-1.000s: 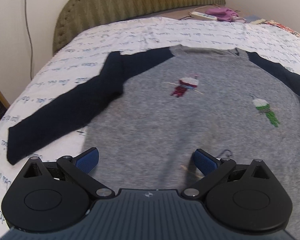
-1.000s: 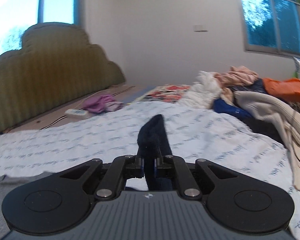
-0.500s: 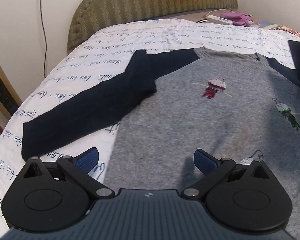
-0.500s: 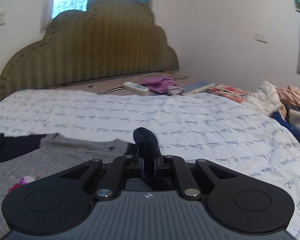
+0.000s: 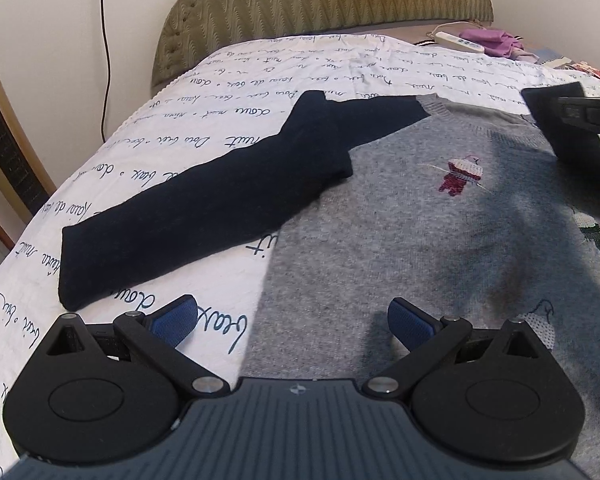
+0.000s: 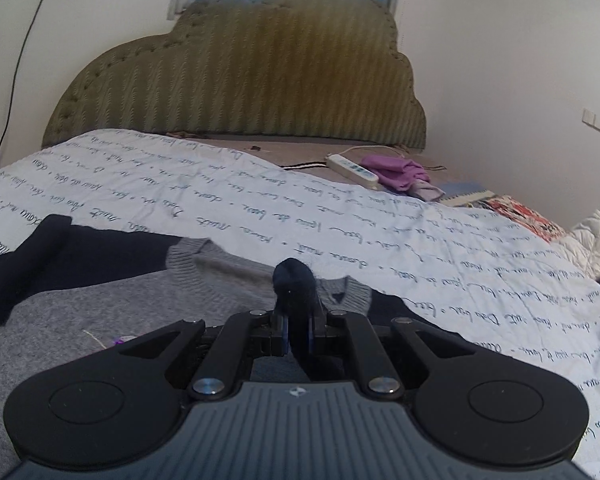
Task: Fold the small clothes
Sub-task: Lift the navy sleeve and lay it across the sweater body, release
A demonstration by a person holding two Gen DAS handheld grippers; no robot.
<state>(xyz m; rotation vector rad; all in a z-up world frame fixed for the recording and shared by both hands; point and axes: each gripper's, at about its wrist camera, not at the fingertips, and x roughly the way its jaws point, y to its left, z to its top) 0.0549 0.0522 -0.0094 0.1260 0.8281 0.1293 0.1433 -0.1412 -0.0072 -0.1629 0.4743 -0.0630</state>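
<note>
A small grey sweater (image 5: 420, 232) with navy sleeves and little stitched figures lies flat on the bed. Its left navy sleeve (image 5: 204, 208) stretches out to the left over the sheet. My left gripper (image 5: 292, 320) hovers open above the sweater's lower left edge, holding nothing. My right gripper (image 6: 298, 328) is shut on the dark navy cuff (image 6: 294, 280) of the other sleeve, held over the grey collar (image 6: 204, 256). The right gripper's black body (image 5: 572, 128) shows at the right edge of the left wrist view, above the sweater.
White bedsheet (image 6: 300, 208) with blue handwriting print covers the bed. An olive padded headboard (image 6: 240, 80) stands behind. A white power strip (image 6: 352, 170) and purple cloth (image 6: 396, 172) lie near it. More clothes (image 6: 588, 236) are piled at the right edge.
My right gripper has carried the navy cuff leftward from the bed's right side to over the sweater's collar, entering the left wrist view. The left gripper drifted slightly left, still open.
</note>
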